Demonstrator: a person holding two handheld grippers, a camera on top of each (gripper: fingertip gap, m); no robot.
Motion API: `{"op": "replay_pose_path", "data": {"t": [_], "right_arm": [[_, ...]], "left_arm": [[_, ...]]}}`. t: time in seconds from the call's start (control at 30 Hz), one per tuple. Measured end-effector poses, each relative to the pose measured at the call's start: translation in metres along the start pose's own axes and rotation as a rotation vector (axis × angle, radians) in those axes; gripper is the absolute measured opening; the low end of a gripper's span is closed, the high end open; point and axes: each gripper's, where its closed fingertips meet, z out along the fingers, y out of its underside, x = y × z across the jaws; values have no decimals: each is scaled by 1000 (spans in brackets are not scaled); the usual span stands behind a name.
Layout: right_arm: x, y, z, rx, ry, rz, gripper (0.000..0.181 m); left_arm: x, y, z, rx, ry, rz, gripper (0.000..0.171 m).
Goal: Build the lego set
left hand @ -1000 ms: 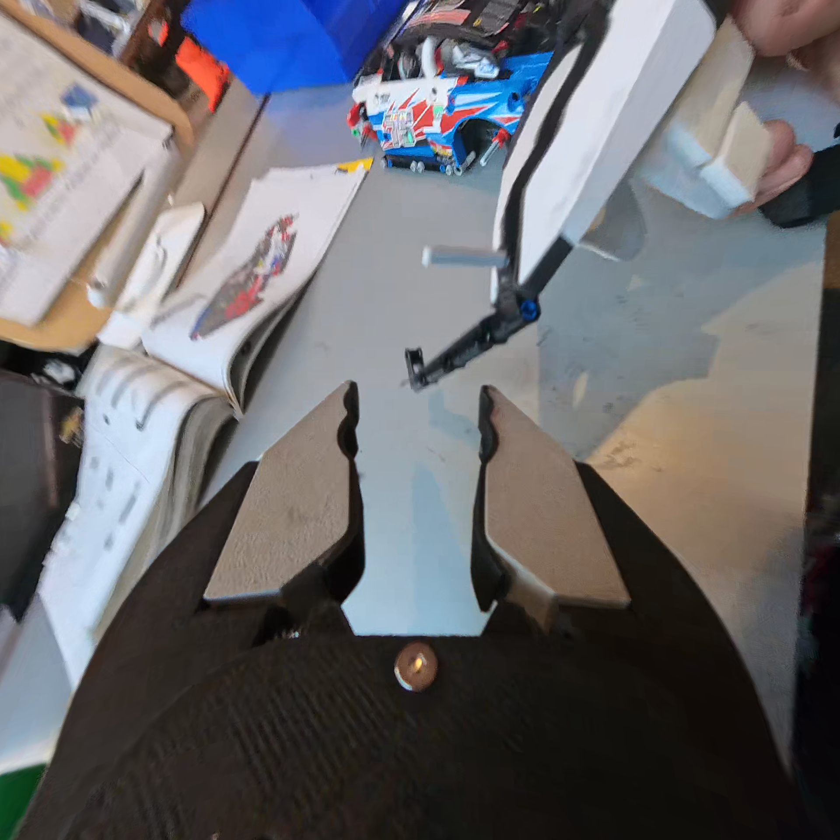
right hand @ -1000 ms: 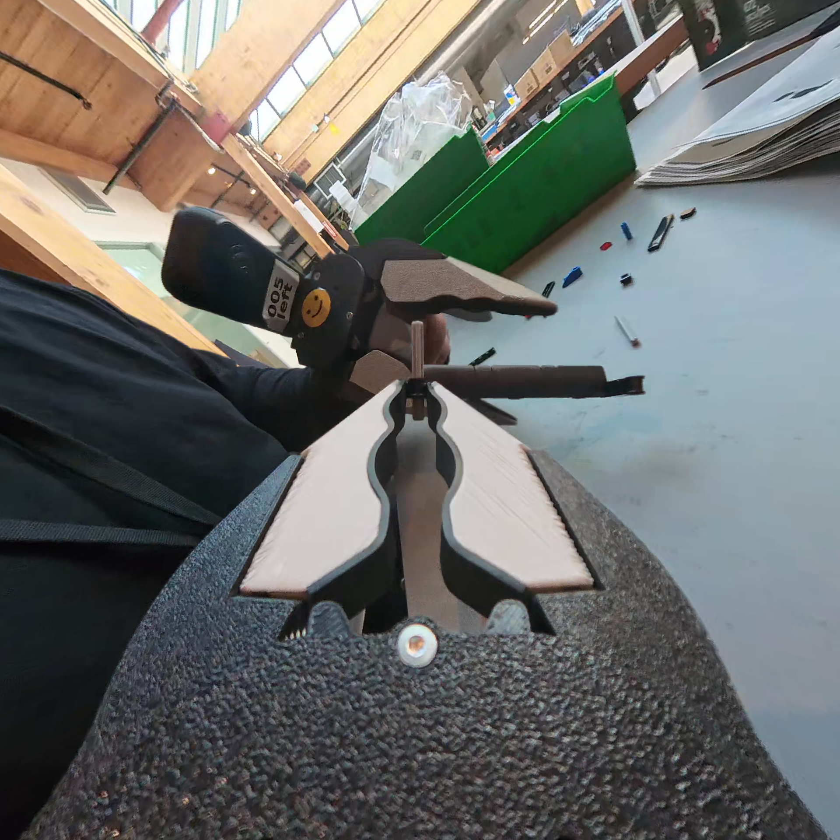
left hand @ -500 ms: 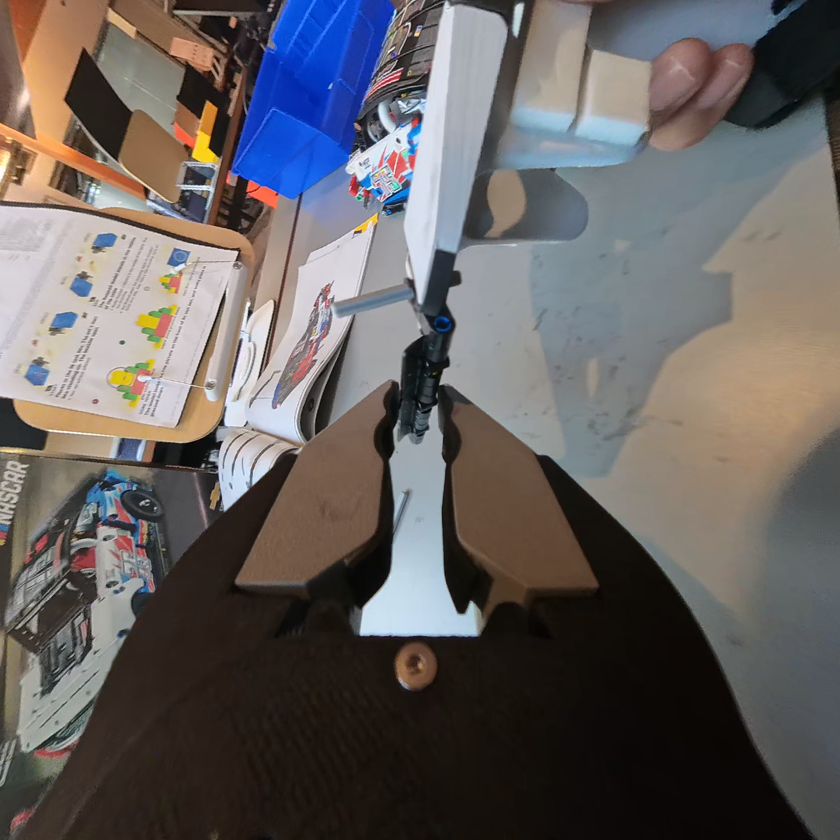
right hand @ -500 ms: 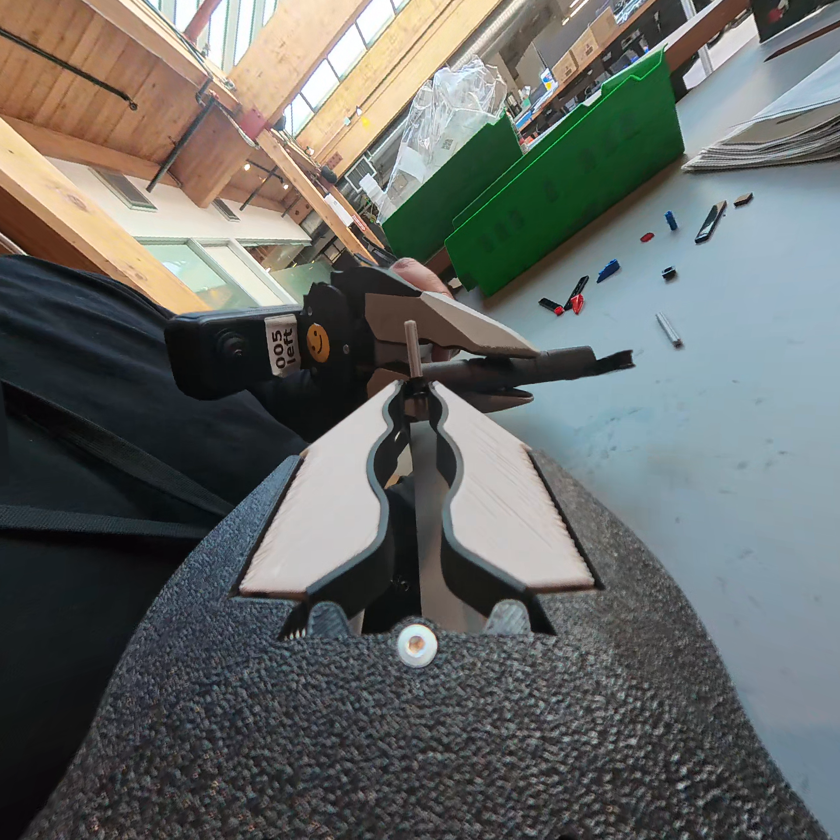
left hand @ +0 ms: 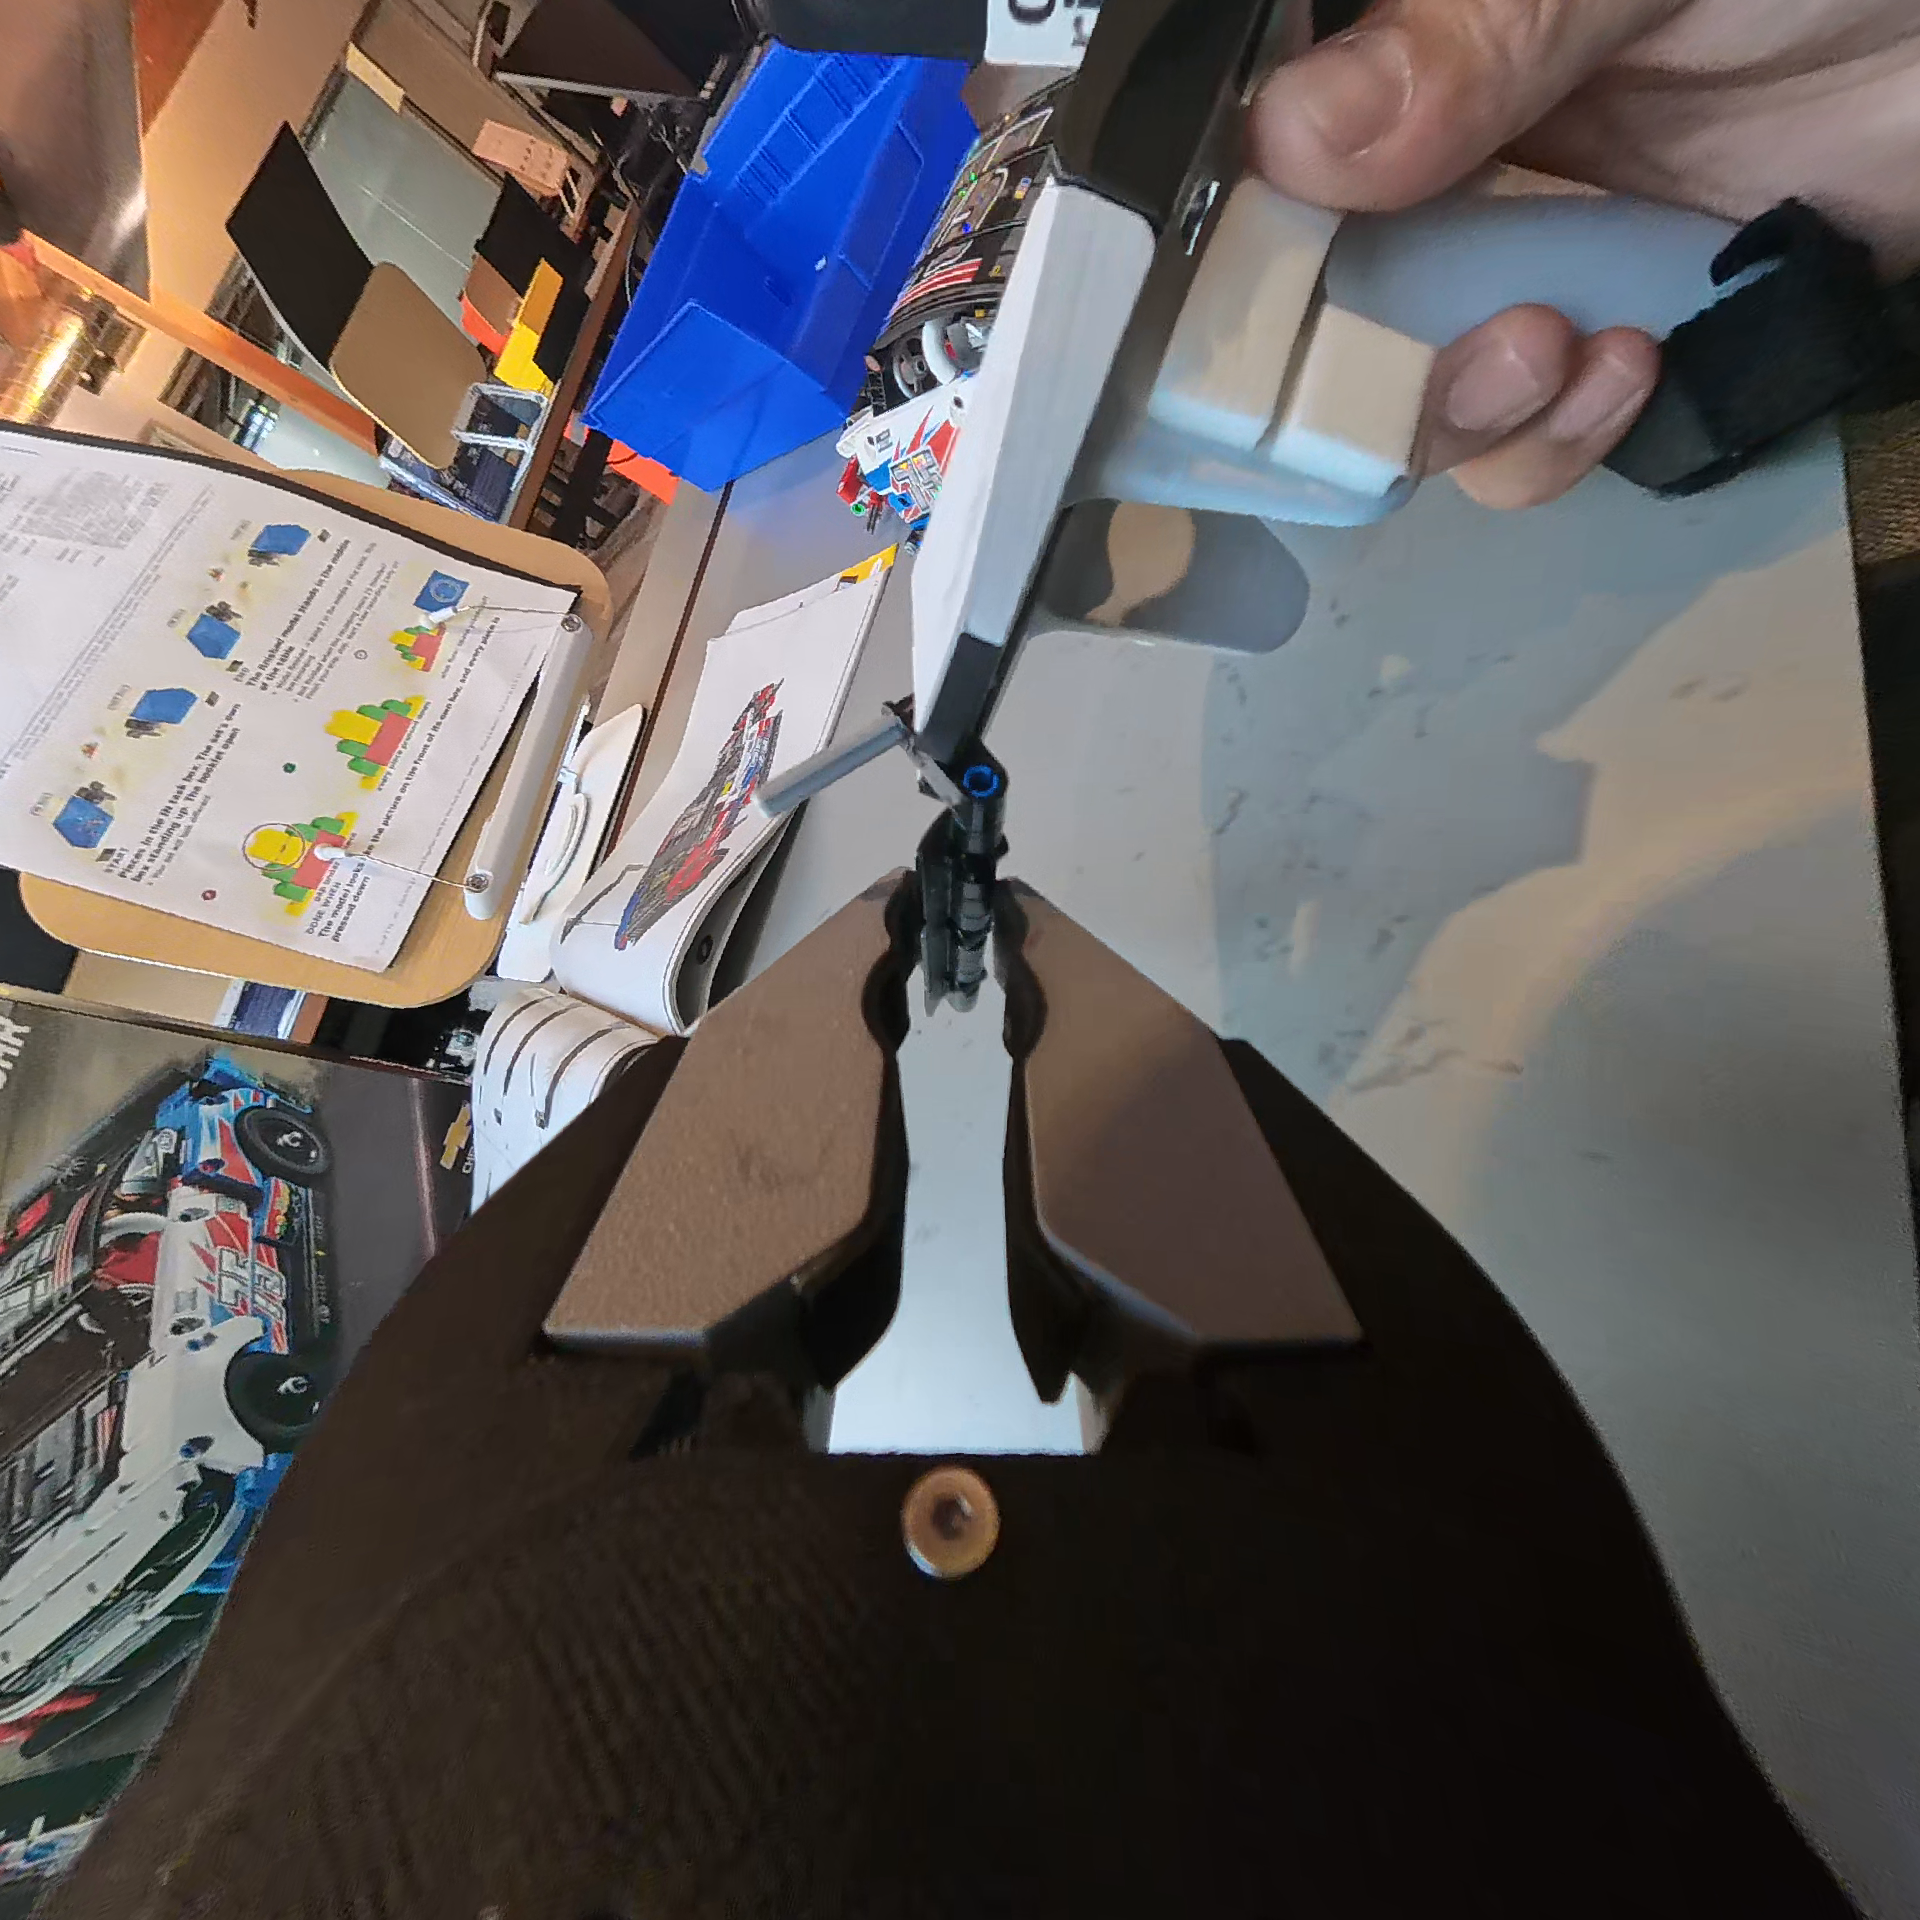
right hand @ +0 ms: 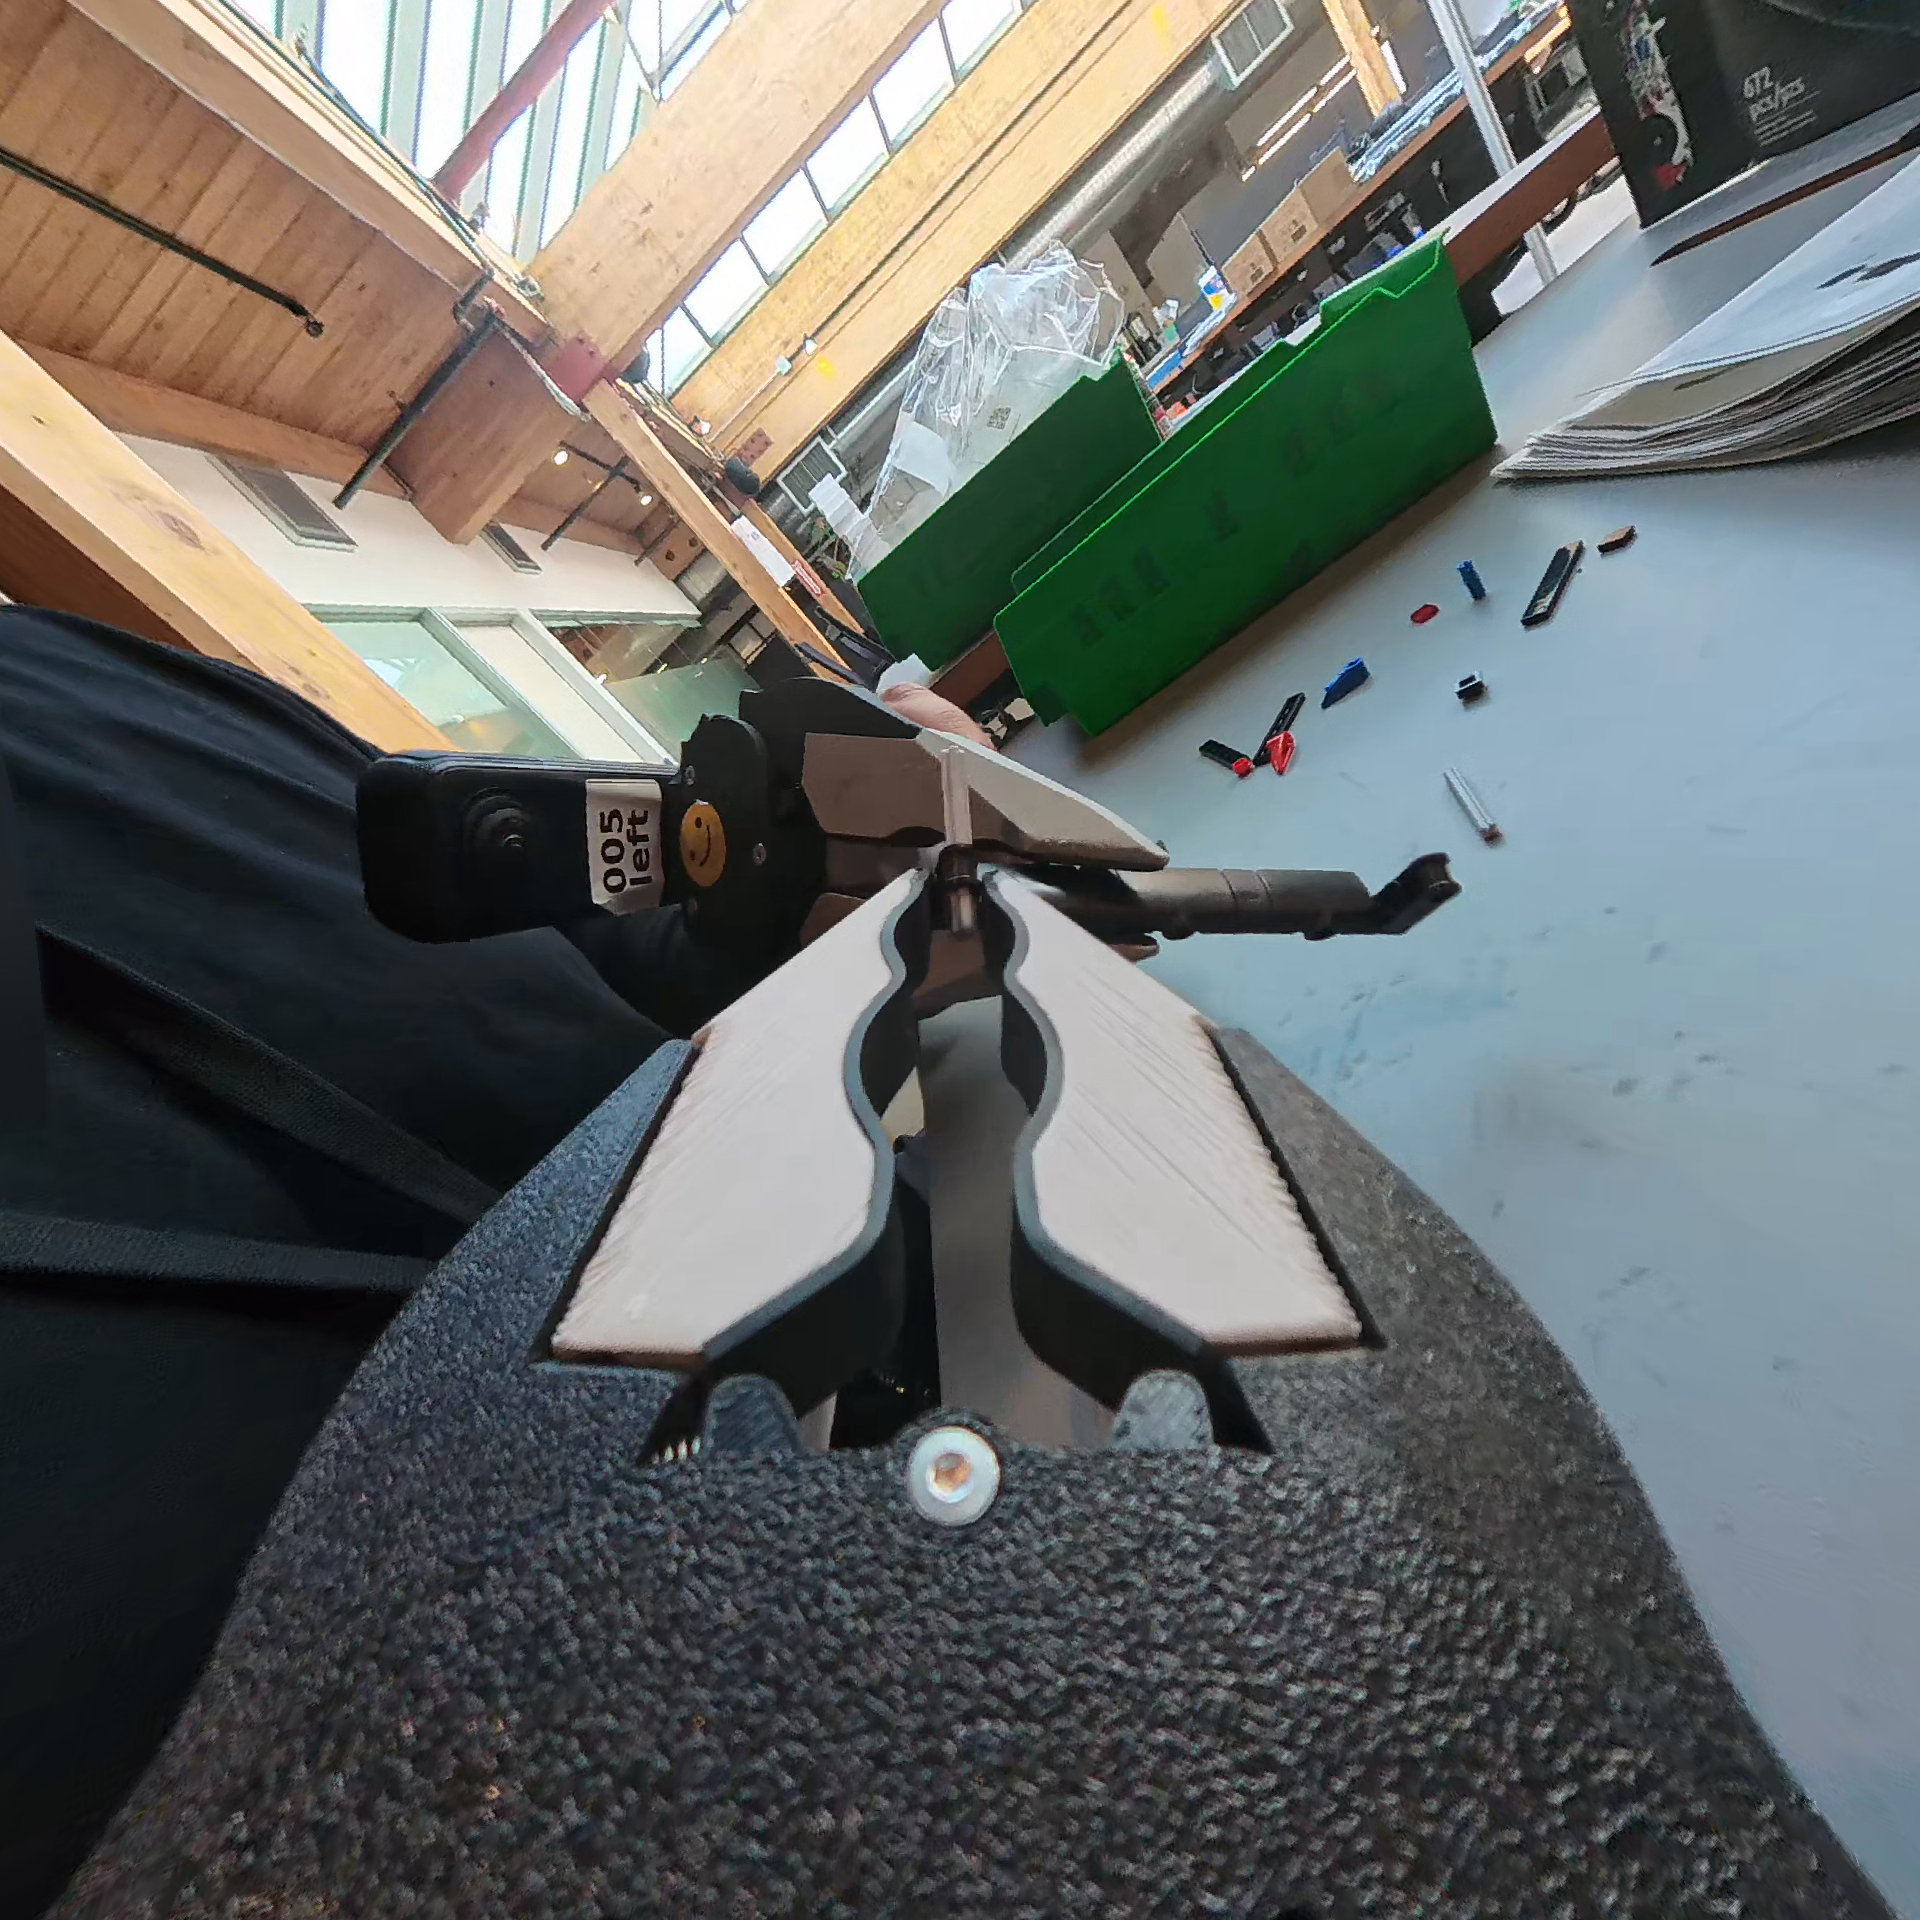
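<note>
Since a second ago the left claw (left hand: pixel 951 914) has come forward from well short of the black lego beam (left hand: pixel 961 904) and narrowed around it; its two fingertips now flank the beam's near end, clenched on it or nearly so, contact hard to confirm. The one beam is held in the air above the grey surface (left hand: pixel 1507 1039), with a blue pin (left hand: pixel 982 777) at its far end. The right claw (right hand: pixel 954 894) is clenched on a single grey axle (right hand: pixel 956 821) that crosses the beam. In the right wrist view the beam (right hand: pixel 1278 891) runs out to the right past the left claw (right hand: pixel 1039 831).

Beyond it, about ten small loose pieces (right hand: pixel 1351 681) lie scattered, well apart from the claws, with bare surface between. Two green bins (right hand: pixel 1247 540) stand behind them, one stack of booklets (right hand: pixel 1745 384) to the right. In the left wrist view there is one open manual (left hand: pixel 748 769), one blue bin (left hand: pixel 779 301), one built car (left hand: pixel 914 447) and one set box (left hand: pixel 156 1299) at the left edge.
</note>
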Motion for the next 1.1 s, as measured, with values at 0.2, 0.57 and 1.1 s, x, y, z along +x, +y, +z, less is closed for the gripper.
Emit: {"op": "replay_pose_path", "data": {"t": [0.2, 0.57, 1.1], "right_arm": [[11, -10, -10, 39, 112, -78, 19], [20, 0, -11, -124, 382, -490, 27], [34, -9, -28, -139, 501, -614, 42]], "left_arm": [[-7, 18, -1, -41, -43, 9, 10], [-13, 9, 9, 4, 62, -45, 9], [-3, -1, 9, 0, 377, -48, 5]]}}
